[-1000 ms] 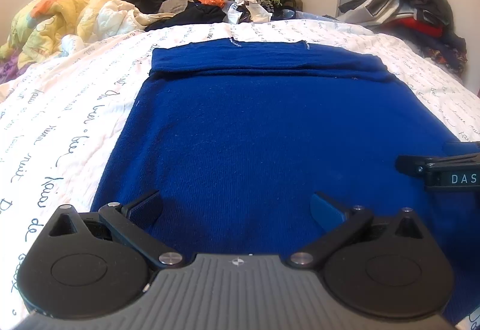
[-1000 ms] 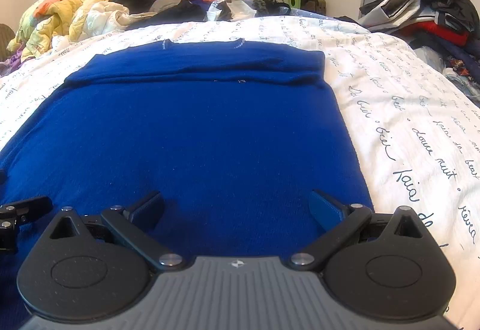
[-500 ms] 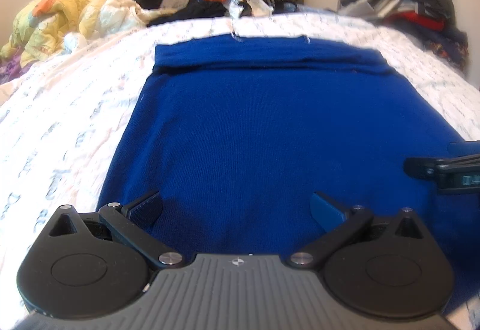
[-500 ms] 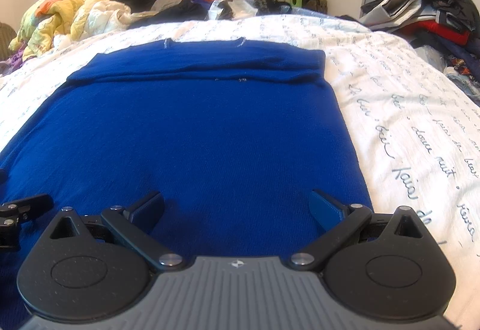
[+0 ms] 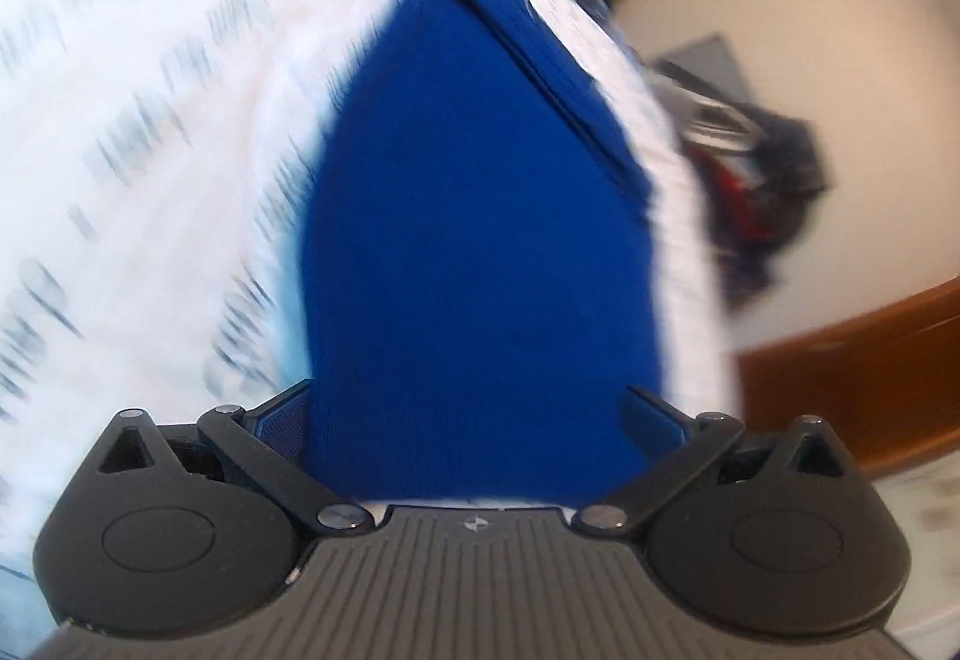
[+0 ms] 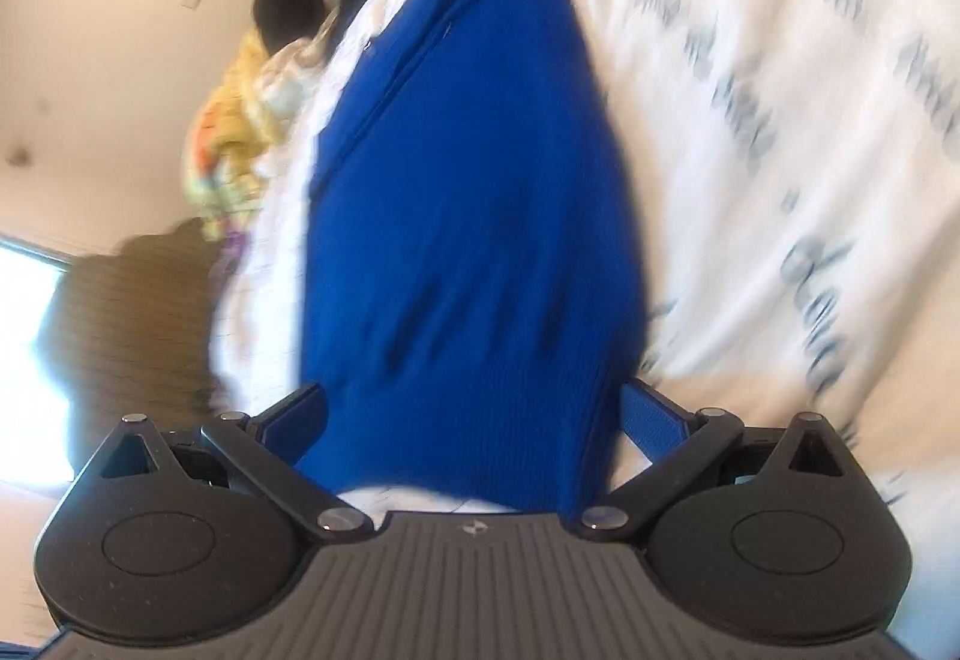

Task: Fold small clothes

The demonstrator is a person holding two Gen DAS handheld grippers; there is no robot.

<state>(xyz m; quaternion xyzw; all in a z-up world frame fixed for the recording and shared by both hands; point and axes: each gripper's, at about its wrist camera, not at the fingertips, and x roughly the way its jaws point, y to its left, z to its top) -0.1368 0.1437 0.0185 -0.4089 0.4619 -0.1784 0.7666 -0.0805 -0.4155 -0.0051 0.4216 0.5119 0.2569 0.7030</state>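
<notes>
Bed: white sheet [image 5: 150,132] with dark script is lying under everything.
Garment: blue garment [image 5: 474,240] is spreading across the sheet, its near edge running between both grippers' fingers.
Left gripper [image 5: 474,414]: fingers are standing spread.
Right gripper [image 6: 474,414]: fingers are standing spread, blurred view.

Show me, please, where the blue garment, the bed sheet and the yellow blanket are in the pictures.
blue garment [image 5: 480,252]: left wrist view, middle of its flat body.
bed sheet [image 6: 780,78]: right wrist view, bare printed part right of the garment.
yellow blanket [image 6: 234,132]: right wrist view, its crumpled middle.
</notes>
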